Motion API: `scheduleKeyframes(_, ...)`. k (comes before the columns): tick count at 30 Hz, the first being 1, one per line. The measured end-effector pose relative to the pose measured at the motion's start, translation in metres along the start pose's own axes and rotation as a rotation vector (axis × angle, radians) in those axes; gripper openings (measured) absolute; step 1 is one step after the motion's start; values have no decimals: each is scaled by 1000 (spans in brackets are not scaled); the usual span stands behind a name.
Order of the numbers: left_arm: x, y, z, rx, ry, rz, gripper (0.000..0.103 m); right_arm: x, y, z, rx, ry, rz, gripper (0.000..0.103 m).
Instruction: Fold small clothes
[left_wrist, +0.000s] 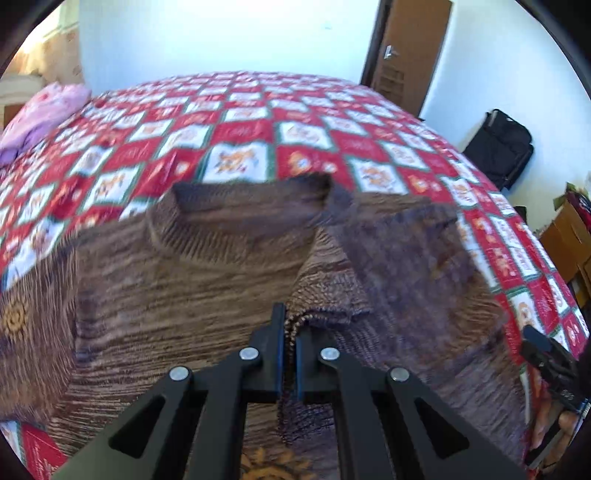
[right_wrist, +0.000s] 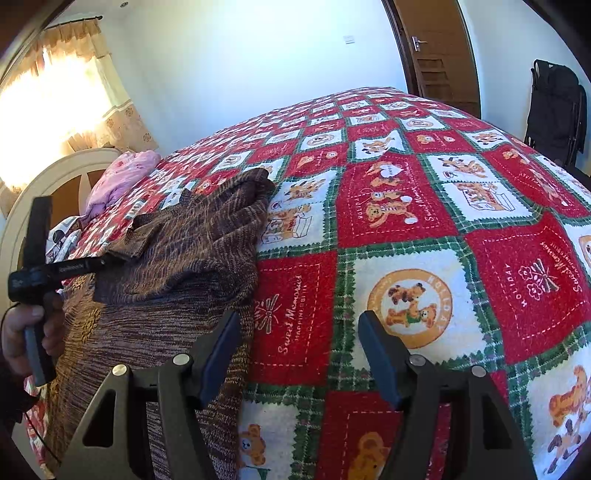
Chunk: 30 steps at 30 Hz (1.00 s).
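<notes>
Ahead of the hand-held gripper spreads a bed (right_wrist: 406, 206) under a red, white and green bear-print blanket. A pink pillow (right_wrist: 122, 173) lies far left by the cream headboard (right_wrist: 55, 173); a brown door (right_wrist: 439, 55) and black bag (right_wrist: 554, 110) stand beyond.

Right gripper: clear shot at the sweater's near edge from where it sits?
Probably yes. The right gripper is open over the blanket, its left finger already at the brown sweater edge. Nothing lies between; the left gripper, shut on a fold, works further over.
</notes>
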<state>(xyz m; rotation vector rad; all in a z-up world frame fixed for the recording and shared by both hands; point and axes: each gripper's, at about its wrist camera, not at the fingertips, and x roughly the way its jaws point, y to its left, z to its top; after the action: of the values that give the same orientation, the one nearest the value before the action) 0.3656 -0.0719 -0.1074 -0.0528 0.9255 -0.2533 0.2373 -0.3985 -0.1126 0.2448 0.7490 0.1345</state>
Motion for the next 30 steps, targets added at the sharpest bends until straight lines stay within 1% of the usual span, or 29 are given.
scheduleKeyframes(2,1,8,-1,-31,-10,0,5,0,0,-1,0,1,0,68)
scheduleKeyframes(4,0,15,0,-70,-7,-26,5,0,1,-1,-1,2,-1,69)
scheduleKeyframes(8,-2,20,-2,-92,-14,-17,9,-1,3,0,-8,1,-6,69)
scheduleKeyframes(10,-2,31,0,-151,-18,-22,9,-3,3,2,-2,1,5,69)
scheduleKeyframes(11,-3,37,1,-175,-24,-11,9,-3,3,5,5,15,15,69)
scheduleKeyframes(13,-5,49,3,-208,-42,29,11,-1,1,14,45,69,74,69)
scheduleKeyframes(14,-5,54,3,-211,-50,34,11,0,2,20,52,94,104,69)
scheduleKeyframes(17,6,61,-3,-190,-20,55,11,10,5,50,75,160,202,69)
scheduleKeyframes(19,6,61,-8,-183,-57,55,12,26,5,74,128,223,285,69)
scheduleKeyframes(20,6,59,-9,-175,-65,61,13,38,5,87,153,242,304,69)
scheduleKeyframes(21,6,57,-9,-161,-70,62,20,44,8,95,160,234,300,69)
scheduleKeyframes(22,6,53,-9,-142,-75,56,29,52,10,104,162,229,295,69)
scheduleKeyframes(23,6,51,-10,-126,-79,55,32,64,15,112,164,243,303,69)
scheduleKeyframes(25,5,46,-12,-98,-86,62,39,92,19,122,219,282,348,69)
scheduleKeyframes(26,5,46,-13,-94,-88,59,41,107,21,126,249,306,373,69)
scheduleKeyframes(27,5,46,-13,-93,-89,54,42,127,25,132,262,327,379,69)
scheduleKeyframes(28,5,47,-12,-94,-89,49,43,134,25,137,264,313,355,69)
scheduleKeyframes(29,6,48,-12,-99,-88,43,43,141,25,145,264,277,322,69)
scheduleKeyframes(30,6,49,-13,-103,-89,38,43,148,24,158,253,217,303,69)
